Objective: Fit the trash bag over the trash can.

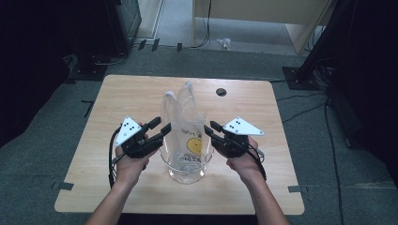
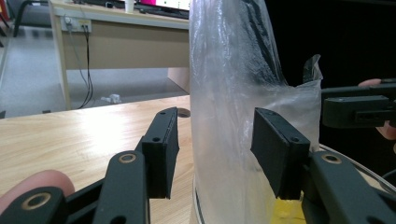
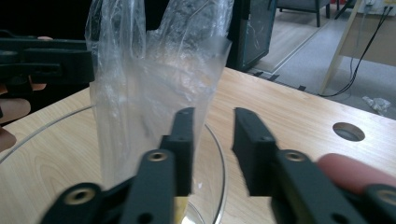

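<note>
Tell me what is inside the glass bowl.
A clear plastic bag with a yellow print stands upright inside the glass bowl. Whether anything lies in the bag or under it cannot be seen through the crumpled plastic.

High view: fixed overhead, facing forward and down on the bench; claw views sit low, close in, facing each other across the plastic bag they share.

We cannot read the blurred print on the plastic bag; at six o'clock, the bottom edge cuts off the glass bowl.
</note>
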Demonstrator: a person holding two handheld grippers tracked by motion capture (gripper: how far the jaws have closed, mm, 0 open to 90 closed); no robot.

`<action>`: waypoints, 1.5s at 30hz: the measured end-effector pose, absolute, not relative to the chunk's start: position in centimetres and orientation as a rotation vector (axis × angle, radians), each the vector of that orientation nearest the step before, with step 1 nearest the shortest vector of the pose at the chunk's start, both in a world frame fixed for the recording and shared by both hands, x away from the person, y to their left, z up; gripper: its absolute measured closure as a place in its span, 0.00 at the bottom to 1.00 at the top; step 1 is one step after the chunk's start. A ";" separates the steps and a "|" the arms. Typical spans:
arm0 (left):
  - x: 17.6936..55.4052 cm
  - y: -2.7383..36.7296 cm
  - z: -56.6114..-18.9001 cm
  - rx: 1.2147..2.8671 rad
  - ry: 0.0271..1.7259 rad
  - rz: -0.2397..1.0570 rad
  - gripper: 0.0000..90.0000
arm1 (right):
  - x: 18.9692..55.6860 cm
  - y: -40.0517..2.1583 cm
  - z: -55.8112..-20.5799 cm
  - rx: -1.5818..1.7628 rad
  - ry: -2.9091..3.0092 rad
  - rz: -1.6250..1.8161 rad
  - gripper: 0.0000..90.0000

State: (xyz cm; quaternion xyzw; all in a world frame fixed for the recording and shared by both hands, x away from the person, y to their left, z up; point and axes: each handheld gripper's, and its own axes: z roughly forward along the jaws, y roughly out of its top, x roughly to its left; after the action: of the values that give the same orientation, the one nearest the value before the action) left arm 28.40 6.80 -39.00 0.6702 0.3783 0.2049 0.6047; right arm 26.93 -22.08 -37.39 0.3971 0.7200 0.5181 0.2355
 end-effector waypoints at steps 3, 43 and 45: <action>28.5 6.8 -39.0 1.539 0.892 0.472 0.58 | 26.8 -21.8 -37.6 1.087 1.973 1.418 0.92; 24.2 6.6 -39.6 1.659 0.645 0.428 1.00 | 27.1 -20.4 -35.4 1.308 1.819 1.535 0.69; 24.0 6.6 -39.7 1.657 0.642 0.421 1.00 | 27.4 -19.8 -35.5 1.319 1.850 1.516 0.70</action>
State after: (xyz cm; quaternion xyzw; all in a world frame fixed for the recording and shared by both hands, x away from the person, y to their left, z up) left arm 23.97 6.58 -39.73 0.7181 0.2780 0.1826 0.6113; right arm 27.37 -19.75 -35.52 0.4729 0.6630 0.5434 0.2038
